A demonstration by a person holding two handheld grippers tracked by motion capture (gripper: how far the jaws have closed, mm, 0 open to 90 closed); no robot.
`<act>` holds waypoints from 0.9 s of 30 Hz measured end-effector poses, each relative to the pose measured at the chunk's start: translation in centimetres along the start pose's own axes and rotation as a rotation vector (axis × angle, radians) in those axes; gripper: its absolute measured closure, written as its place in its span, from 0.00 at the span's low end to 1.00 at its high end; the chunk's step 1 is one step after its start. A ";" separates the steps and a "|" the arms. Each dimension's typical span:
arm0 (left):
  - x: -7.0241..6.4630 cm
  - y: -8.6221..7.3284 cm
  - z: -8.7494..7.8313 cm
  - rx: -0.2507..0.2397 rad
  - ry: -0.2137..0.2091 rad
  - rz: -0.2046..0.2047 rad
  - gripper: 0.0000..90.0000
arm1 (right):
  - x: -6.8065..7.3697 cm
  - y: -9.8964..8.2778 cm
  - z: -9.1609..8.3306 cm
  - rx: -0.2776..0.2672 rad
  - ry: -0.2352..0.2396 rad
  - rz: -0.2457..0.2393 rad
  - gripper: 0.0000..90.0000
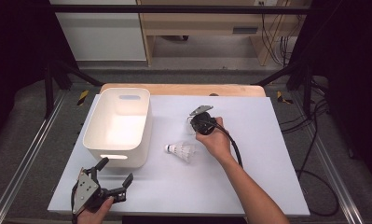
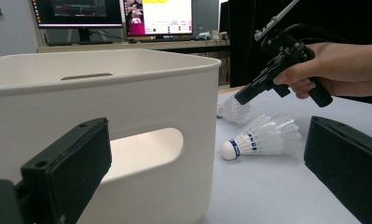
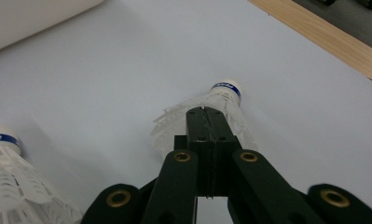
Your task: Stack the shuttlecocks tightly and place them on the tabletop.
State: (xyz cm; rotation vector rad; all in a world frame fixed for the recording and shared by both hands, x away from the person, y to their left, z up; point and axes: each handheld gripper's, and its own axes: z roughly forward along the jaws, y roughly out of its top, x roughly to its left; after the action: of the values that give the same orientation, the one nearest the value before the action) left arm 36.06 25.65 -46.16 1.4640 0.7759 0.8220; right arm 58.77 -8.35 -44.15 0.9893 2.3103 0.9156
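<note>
Two white feather shuttlecocks with blue-banded cork tips are on the white tabletop [image 1: 249, 177]. My right gripper [image 1: 193, 125] [image 3: 206, 112] is shut, its jaws pressed together on the feather skirt of the far shuttlecock [image 3: 223, 95] [image 2: 231, 111], whose cork points away from me. The other shuttlecock [image 1: 181, 150] [image 2: 263, 137] [image 3: 6, 186] lies on its side just in front of that hand. My left gripper [image 1: 114, 170] [image 2: 207, 149] stands open at the table's front left corner, nothing between its jaws, facing the white bin [image 1: 148, 116] [image 2: 127, 70].
The white handled bin sits left of the shuttlecocks with nothing visible inside it. A wooden table edge [image 1: 183, 88] [image 3: 323, 35] runs along the back. The right gripper's cable [image 1: 235, 149] trails beside the forearm. Monitors [image 2: 118, 14] stand beyond the bin.
</note>
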 end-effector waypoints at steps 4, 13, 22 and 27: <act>0.0 0.0 0.0 0.001 -0.001 0.002 0.01 | -0.7 -0.7 0.0 0.012 -0.014 0.002 1.00; 0.0 0.0 0.0 0.002 -0.002 0.002 0.01 | -1.1 -2.0 0.3 0.009 -0.003 0.023 1.00; 0.0 0.0 0.0 0.001 -0.003 0.002 0.01 | -0.6 -1.9 0.2 -0.008 0.012 0.042 1.00; 0.0 0.0 0.0 0.000 -0.002 0.001 0.01 | 0.2 -2.0 0.1 -0.023 0.028 0.067 0.99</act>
State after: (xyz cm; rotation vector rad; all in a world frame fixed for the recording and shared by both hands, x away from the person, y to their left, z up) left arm 36.06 25.63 -46.17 1.4657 0.7734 0.8208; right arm 57.82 -9.24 -45.67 1.0569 2.2965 0.9861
